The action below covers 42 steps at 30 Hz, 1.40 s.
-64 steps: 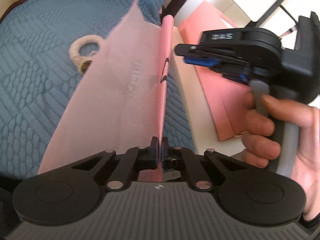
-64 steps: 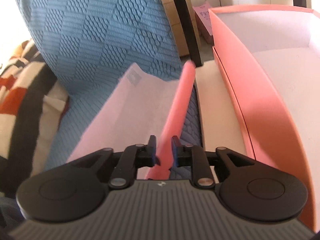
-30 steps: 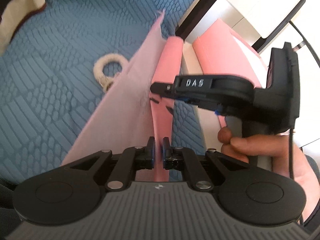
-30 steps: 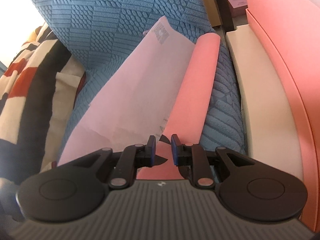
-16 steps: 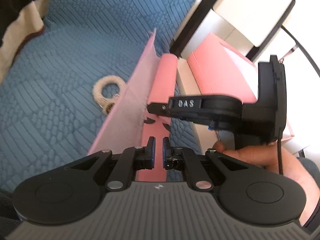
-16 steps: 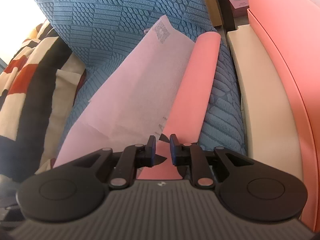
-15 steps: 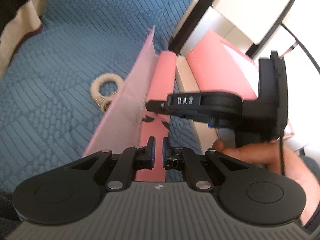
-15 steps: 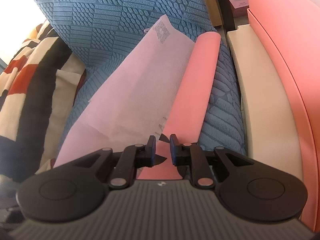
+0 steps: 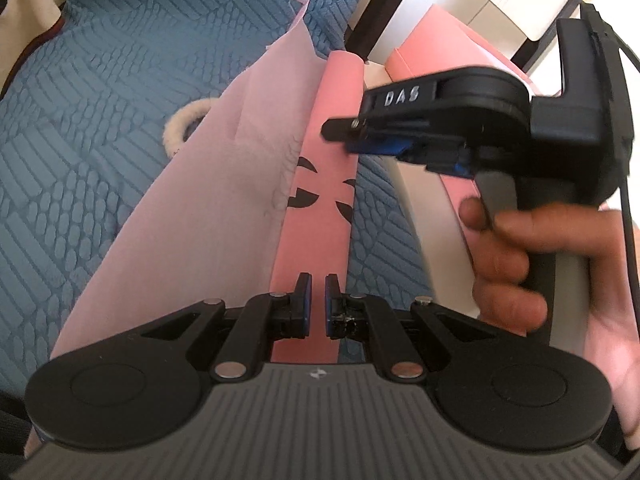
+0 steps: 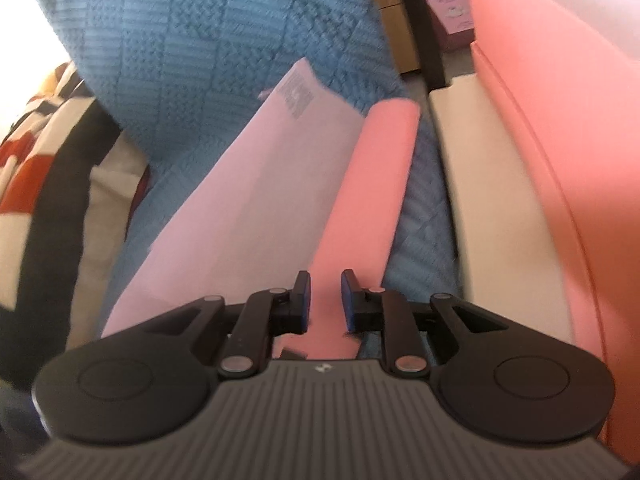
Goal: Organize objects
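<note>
A pink cardboard strip with black marks (image 9: pixel 324 168) lies on the blue quilt (image 9: pixel 80 140), with a pale pink tissue sheet (image 9: pixel 208 200) beside it on the left. My left gripper (image 9: pixel 316 304) hovers over the strip's near end, jaws slightly apart, holding nothing. My right gripper (image 10: pixel 325 300) is open above the same strip (image 10: pixel 372 184) and tissue sheet (image 10: pixel 256 168). It also shows in the left wrist view (image 9: pixel 348 128), above the strip. A large pink box (image 10: pixel 552 92) stands at the right.
A cream ring (image 9: pixel 180 128) lies on the quilt, partly under the tissue. A beige ledge (image 10: pixel 492 184) runs between quilt and box. A striped blanket (image 10: pixel 36 184) lies at left. A small pink carton (image 10: pixel 448 12) stands far back.
Both grippers have let go of the pink strip and opened. The strip and tissue now lie flat on the quilt. My right gripper has lifted and shifted right.
</note>
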Motion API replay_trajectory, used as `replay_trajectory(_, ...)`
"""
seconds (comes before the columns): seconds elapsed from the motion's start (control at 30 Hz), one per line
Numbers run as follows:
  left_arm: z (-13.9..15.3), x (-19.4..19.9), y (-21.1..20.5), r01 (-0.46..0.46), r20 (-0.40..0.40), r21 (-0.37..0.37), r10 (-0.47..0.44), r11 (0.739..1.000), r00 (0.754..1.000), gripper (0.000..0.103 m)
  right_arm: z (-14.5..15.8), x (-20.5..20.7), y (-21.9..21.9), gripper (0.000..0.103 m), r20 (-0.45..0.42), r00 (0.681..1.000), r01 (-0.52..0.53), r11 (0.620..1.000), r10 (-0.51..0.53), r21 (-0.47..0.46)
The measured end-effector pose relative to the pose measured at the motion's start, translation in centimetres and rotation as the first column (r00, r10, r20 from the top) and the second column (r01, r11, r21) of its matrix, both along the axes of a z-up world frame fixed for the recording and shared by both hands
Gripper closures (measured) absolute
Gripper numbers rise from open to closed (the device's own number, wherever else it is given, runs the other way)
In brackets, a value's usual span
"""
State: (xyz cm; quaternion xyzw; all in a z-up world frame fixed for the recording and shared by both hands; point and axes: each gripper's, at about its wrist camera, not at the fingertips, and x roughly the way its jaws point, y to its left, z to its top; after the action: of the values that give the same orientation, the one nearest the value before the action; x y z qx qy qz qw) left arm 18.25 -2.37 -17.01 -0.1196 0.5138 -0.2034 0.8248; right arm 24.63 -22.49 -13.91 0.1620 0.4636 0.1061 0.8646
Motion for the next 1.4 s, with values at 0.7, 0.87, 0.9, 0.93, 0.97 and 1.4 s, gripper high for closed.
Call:
replay_trajectory(0.7,-0.9,1.3,1.2,-0.024,-0.013,-0.027,0.024,0.999,1.000,0.097,-1.5,3.5,-1.6,0.057,-0.025,0.992,0.128,0.979,-0.126,0.156)
replay_trajectory(0.87,-1.1,1.3,1.3,-0.035,-0.018,-0.039,0.034,0.999,0.999,0.097,-1.9,2.9,-1.8,0.061,-0.076,0.991,0.122,0.960,-0.106,0.252)
replay_trajectory(0.9,-1.1,1.3,1.3,-0.036,-0.018,-0.039,0.035,0.999,0.999,0.097,-1.9,2.7,-1.8,0.068,-0.080,0.992,0.117,0.960,-0.100,0.254)
replay_trajectory(0.93,-1.2,1.2,1.3,-0.037,-0.016,-0.038,0.036,0.999,0.999,0.097,-2.0,2.4,-1.7,0.075,-0.093,0.992,0.108,0.958,-0.086,0.265)
replay_trajectory(0.97,-1.2,1.2,1.3,-0.038,-0.015,-0.038,0.037,0.999,0.999,0.097,-2.1,2.3,-1.7,0.078,-0.106,0.991,0.105,0.954,-0.078,0.279)
replay_trajectory(1.4,-1.1,0.6,0.9,-0.058,0.008,-0.037,0.058,0.998,0.998,0.097,-1.2,-1.8,0.5,0.097,-0.095,0.994,-0.042,0.986,0.058,0.164)
